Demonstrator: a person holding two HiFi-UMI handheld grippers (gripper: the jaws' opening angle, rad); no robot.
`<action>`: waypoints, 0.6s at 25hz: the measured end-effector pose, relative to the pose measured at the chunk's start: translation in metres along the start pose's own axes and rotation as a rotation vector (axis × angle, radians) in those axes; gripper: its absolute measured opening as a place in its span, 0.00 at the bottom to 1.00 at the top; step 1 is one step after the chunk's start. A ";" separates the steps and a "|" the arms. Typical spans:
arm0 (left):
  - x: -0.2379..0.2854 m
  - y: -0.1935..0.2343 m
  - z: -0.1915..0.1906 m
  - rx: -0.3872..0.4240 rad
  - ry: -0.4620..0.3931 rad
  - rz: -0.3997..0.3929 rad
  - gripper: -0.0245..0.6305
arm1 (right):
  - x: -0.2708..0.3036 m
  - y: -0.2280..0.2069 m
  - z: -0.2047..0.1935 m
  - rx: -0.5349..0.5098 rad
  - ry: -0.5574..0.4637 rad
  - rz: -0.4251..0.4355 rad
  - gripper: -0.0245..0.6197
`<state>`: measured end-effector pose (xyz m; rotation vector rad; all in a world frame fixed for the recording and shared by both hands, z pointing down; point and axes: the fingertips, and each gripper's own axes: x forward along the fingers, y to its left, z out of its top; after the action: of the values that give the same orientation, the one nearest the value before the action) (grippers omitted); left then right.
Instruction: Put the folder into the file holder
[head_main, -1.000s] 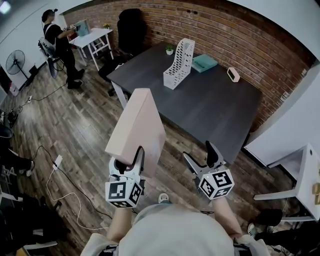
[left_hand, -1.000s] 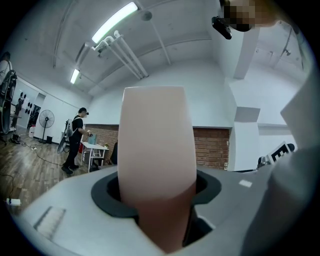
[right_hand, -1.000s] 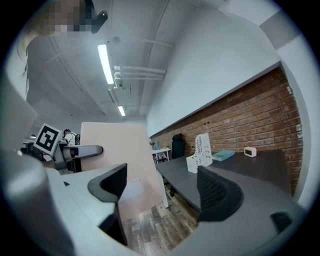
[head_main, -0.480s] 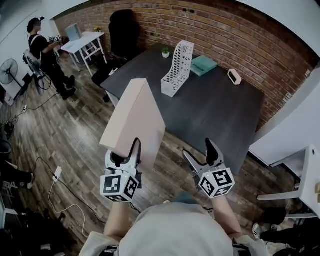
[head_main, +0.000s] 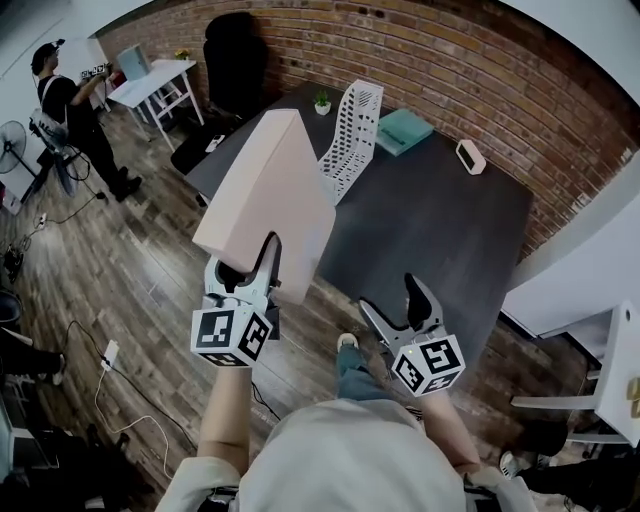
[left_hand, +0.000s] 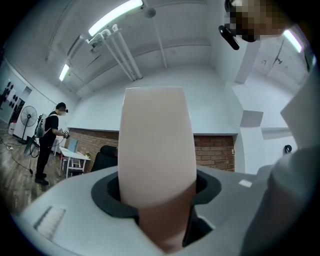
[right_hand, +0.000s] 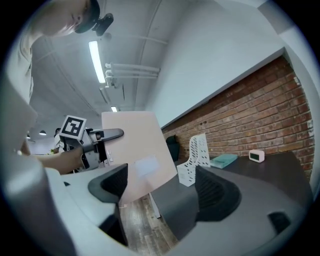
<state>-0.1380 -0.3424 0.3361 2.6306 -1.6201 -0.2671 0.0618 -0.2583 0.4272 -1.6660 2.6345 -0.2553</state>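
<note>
A broad pale pink folder (head_main: 265, 205) stands on edge, gripped at its lower corner by my left gripper (head_main: 248, 272), which is shut on it. In the left gripper view the folder (left_hand: 156, 150) fills the gap between the jaws. A white perforated file holder (head_main: 354, 122) stands upright on the dark table (head_main: 440, 225); the folder's far edge overlaps its base in the head view. My right gripper (head_main: 398, 305) hangs open and empty over the table's near edge. The right gripper view shows the folder (right_hand: 136, 150) at left and the file holder (right_hand: 196, 159) beyond.
On the table behind the file holder lie a teal book (head_main: 404, 130), a small white clock (head_main: 467, 154) and a little potted plant (head_main: 322, 101). A black chair (head_main: 233, 58) stands at the table's far left corner. A person (head_main: 66, 108) stands by a white desk at far left.
Both grippers and the folder have moved forward toward the table. The folder's far edge now overlaps the file holder in the head view. The grip on the folder is unchanged.
</note>
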 end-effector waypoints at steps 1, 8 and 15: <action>0.014 0.002 0.001 0.002 -0.002 -0.001 0.45 | 0.007 -0.007 0.002 0.000 0.002 0.004 0.68; 0.110 0.012 0.002 0.009 -0.010 -0.015 0.45 | 0.054 -0.071 0.020 0.003 0.003 0.007 0.68; 0.190 0.016 -0.002 0.028 0.000 -0.035 0.45 | 0.100 -0.114 0.030 0.024 0.009 0.038 0.68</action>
<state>-0.0685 -0.5184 0.3161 2.6820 -1.5906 -0.2480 0.1241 -0.3998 0.4219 -1.6100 2.6555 -0.2932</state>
